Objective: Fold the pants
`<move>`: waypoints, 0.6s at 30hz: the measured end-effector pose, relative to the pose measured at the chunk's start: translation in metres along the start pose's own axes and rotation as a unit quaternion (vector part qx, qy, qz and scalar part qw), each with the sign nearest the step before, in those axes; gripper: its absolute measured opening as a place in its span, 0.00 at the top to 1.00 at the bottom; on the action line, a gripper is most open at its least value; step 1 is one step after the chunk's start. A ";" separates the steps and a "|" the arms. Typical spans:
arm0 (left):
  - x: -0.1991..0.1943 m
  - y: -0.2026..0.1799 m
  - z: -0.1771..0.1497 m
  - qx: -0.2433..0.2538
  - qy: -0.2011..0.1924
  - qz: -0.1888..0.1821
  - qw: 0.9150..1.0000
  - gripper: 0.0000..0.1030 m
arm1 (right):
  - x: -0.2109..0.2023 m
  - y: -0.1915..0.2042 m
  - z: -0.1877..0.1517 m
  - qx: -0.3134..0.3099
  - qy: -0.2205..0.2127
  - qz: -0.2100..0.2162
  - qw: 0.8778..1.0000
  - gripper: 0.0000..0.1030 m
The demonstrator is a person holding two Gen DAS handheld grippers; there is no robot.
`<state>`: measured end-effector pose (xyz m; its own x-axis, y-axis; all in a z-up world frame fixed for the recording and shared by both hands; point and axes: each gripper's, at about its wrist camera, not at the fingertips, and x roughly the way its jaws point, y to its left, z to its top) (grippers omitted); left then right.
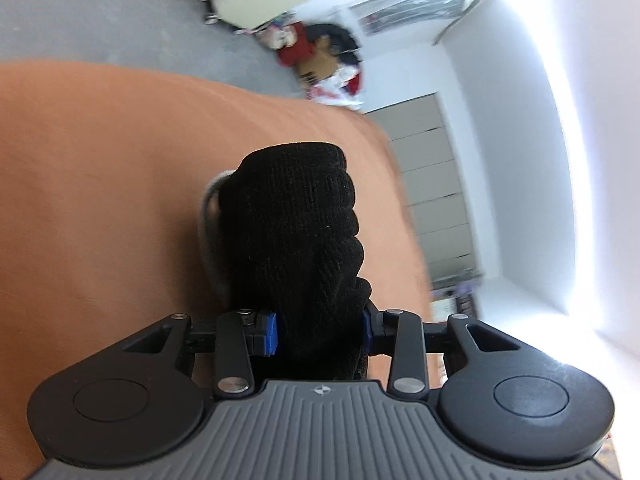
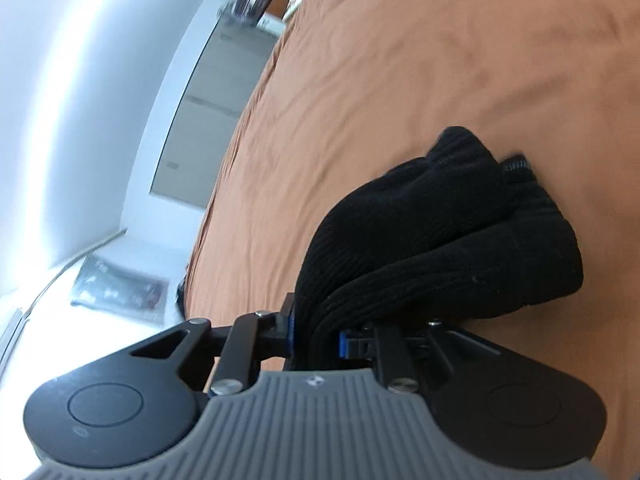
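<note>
Black knit pants [image 1: 292, 232] bunch in both clamped grippers, left gripper [image 1: 320, 330], right gripper [image 2: 316, 334]; only the right view shows a zipper [image 2: 516, 166].

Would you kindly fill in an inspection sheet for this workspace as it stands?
Surface: orange bedsheet, lightly wrinkled.
Job's things: black knitted pants, bunched, gripped at two places.
Clutter: nothing seen on the sheet.
Grippers: left gripper and right gripper each clamp a fold of the pants.
Cables: nothing seen.
Surroundings: heap of red, white and black clothes on the floor; grey panelled cabinet; bright white wall.
</note>
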<state>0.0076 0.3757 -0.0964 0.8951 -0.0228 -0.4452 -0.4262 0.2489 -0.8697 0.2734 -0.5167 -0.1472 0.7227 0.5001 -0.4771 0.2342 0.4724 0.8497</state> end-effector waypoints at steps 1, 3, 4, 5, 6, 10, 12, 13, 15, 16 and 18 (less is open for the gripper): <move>0.004 0.003 0.001 0.007 0.017 0.016 1.000 0.58 | -0.003 -0.006 -0.012 -0.002 0.004 -0.001 1.000 0.86; 0.014 0.011 0.003 0.022 0.045 0.052 0.997 0.56 | -0.001 -0.023 -0.032 -0.025 0.012 -0.035 0.999 0.84; 0.017 0.016 0.002 0.029 0.052 0.069 0.996 0.55 | 0.006 -0.034 -0.039 -0.035 0.030 -0.066 0.997 0.83; 0.014 0.018 0.003 0.031 0.053 0.077 0.995 0.54 | 0.013 -0.046 -0.043 -0.034 0.055 -0.091 0.994 0.80; 0.014 0.018 0.001 0.031 0.052 0.076 0.995 0.52 | 0.015 -0.060 -0.045 -0.023 0.066 -0.097 0.993 0.77; -0.002 0.018 0.005 0.016 0.035 0.067 0.997 0.50 | -0.017 -0.071 -0.036 0.007 0.007 -0.068 0.998 0.61; -0.016 0.014 0.004 0.019 0.021 0.067 0.997 0.46 | -0.033 -0.053 -0.030 -0.047 -0.029 -0.094 0.994 0.61; -0.024 0.011 0.003 0.030 0.007 0.071 0.997 0.40 | -0.040 -0.043 -0.026 -0.077 -0.050 -0.108 0.990 0.61; -0.040 0.002 -0.005 0.068 -0.013 0.079 0.994 0.29 | -0.050 -0.028 -0.020 -0.120 -0.091 -0.127 0.980 0.61; -0.043 -0.002 -0.008 0.090 -0.017 0.081 0.993 0.25 | -0.051 -0.023 -0.014 -0.129 -0.102 -0.128 0.978 0.61; -0.040 -0.012 -0.013 0.124 -0.004 0.073 0.990 0.25 | -0.043 -0.020 -0.005 -0.124 -0.098 -0.123 0.980 0.58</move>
<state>-0.0252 0.3615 -0.0712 0.8273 0.0381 -0.5605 -0.5074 0.4789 -0.7164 0.2345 -0.5445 -0.1451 0.7814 0.2116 -0.5871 0.2687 0.7350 0.6226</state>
